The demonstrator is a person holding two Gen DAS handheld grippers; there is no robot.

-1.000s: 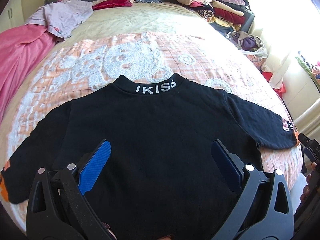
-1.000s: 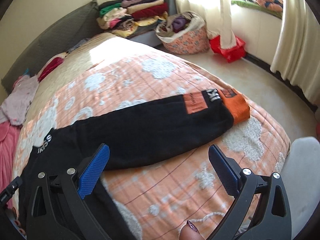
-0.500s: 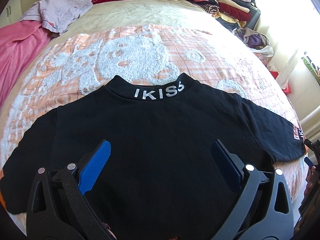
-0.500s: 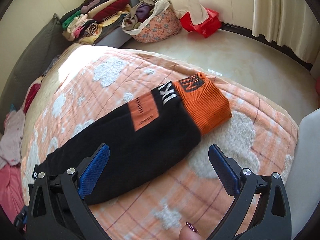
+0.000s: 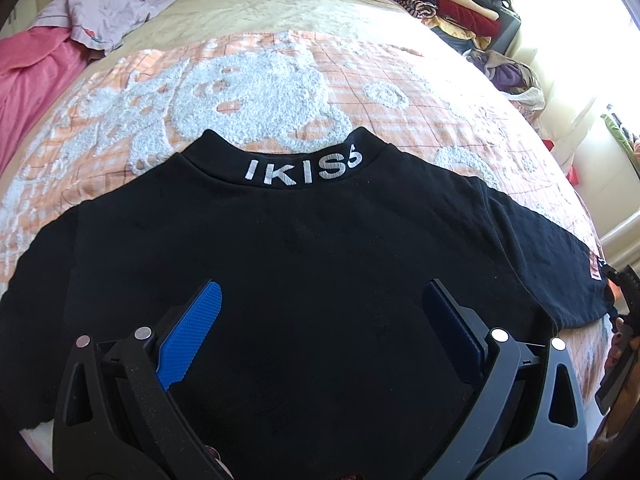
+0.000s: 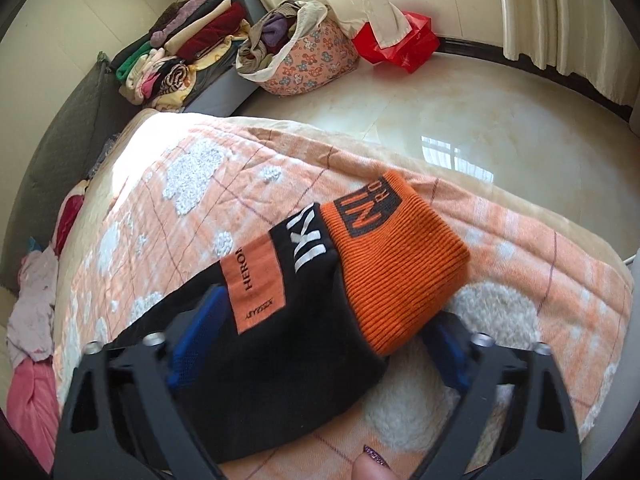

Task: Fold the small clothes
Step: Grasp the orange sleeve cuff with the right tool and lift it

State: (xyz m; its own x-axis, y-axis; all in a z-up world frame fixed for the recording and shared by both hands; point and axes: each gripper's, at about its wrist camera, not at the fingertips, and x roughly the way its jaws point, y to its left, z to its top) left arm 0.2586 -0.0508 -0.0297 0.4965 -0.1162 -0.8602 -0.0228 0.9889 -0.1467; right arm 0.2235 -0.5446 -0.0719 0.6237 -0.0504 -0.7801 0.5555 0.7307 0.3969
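I see the bed point(image 5: 280, 12) under an orange blanket point(image 5: 280, 80), with the black sweater point(image 5: 304, 264) spread flat on it, collar away from me. My left gripper point(image 5: 320, 304) hangs over its lower body – jaws spread, holding nothing. My right gripper point(image 6: 320, 320) straddles the sleeve point(image 6: 280, 352) at the orange cuff point(image 6: 392, 272) – jaws closing, pads not yet pressing.
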